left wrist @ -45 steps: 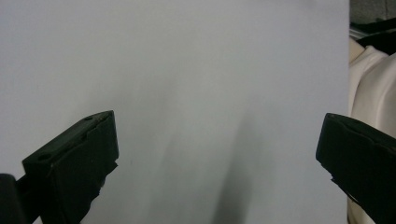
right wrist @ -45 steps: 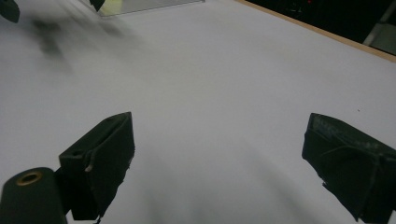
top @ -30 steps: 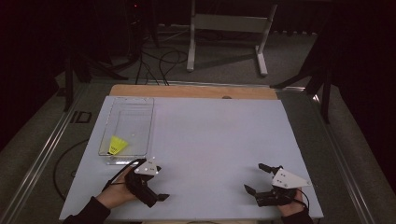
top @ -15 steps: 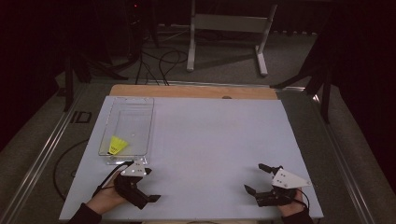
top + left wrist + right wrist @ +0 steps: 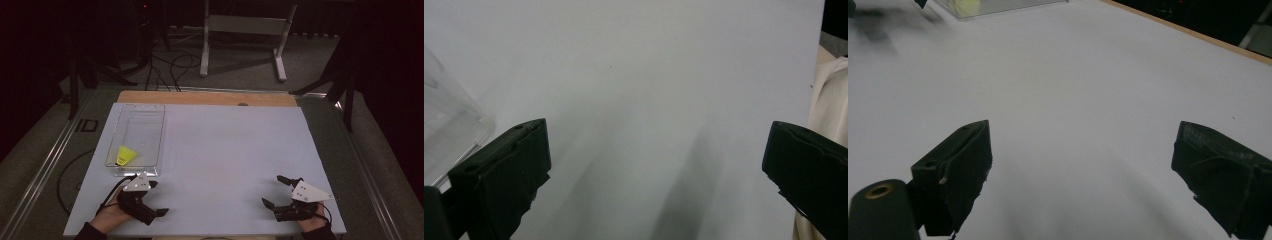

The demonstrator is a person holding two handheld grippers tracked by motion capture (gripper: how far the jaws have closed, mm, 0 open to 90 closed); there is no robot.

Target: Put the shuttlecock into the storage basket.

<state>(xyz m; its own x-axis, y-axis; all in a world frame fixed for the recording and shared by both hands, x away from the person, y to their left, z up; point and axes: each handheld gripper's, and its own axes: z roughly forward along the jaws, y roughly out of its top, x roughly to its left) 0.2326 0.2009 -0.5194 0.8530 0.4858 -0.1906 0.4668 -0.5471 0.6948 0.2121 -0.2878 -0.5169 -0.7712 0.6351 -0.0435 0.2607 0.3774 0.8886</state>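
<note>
A: What lies around the left gripper (image 5: 156, 198)?
B: Bare white table (image 5: 230, 150); a clear bin (image 5: 159, 145) stands just above it in the frame's left half, nothing between them.
A: And the yellow shuttlecock (image 5: 125, 156)?
B: Inside the bin, at its lower left, up-left of that gripper.
A: The jaws?
B: Spread wide, empty. The right gripper (image 5: 275, 192), at lower right, is released too.
</note>
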